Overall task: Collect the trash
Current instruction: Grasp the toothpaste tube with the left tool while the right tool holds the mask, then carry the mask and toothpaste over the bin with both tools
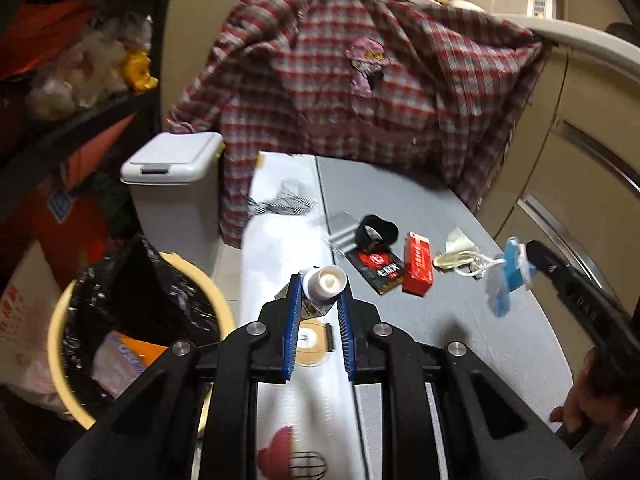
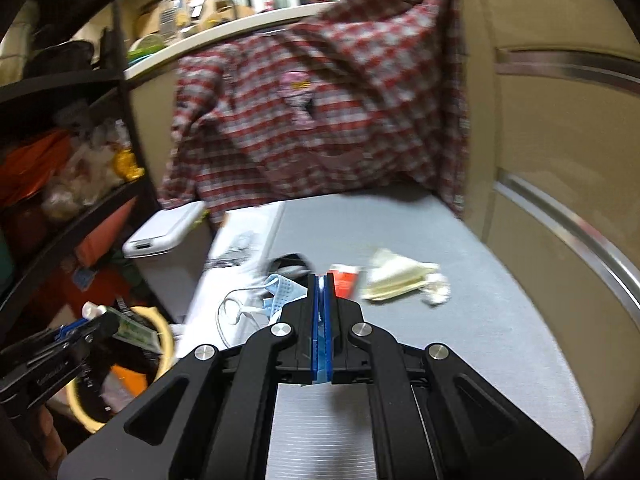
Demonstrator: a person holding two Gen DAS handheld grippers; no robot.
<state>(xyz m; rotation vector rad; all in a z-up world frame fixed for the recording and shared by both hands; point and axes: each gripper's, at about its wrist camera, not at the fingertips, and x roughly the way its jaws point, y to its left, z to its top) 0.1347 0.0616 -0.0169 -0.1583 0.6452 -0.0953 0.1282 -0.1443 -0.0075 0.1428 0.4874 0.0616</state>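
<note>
So the left gripper (image 1: 320, 292) is up above the left side of the desk (image 1: 420, 208), clamped on a tube with a white cap (image 1: 325, 283), cap pointing away from the camera. From the right wrist view that same gripper (image 2: 86, 326) shows at the far left, holding the tube (image 2: 120, 326) out over the yellow bin (image 2: 165, 336).

The right gripper (image 2: 321, 280) is squeezed tight on a blue face mask (image 2: 282, 292), which hangs off to its left with the white ear loops (image 2: 234, 312) dangling. In the left view it sits over the right part of the desk (image 1: 527, 258), mask (image 1: 506, 276) drooping from the tips, with the person's hand (image 1: 588, 400) on the handle lower right.

The yellow bin (image 1: 60, 320) with its black liner (image 1: 160, 280) stands on the floor left of the desk, some orange and white trash already inside. Left on the desk: a red box (image 1: 418, 268), a dark red-and-black packet (image 1: 378, 266), a black ring-shaped thing (image 1: 378, 232), and crumpled pale paper (image 1: 456, 248). A white lidded bin (image 1: 172, 184) stands behind the yellow one, and a red plaid shirt (image 1: 340, 80) hangs over the counter at the back.
</note>
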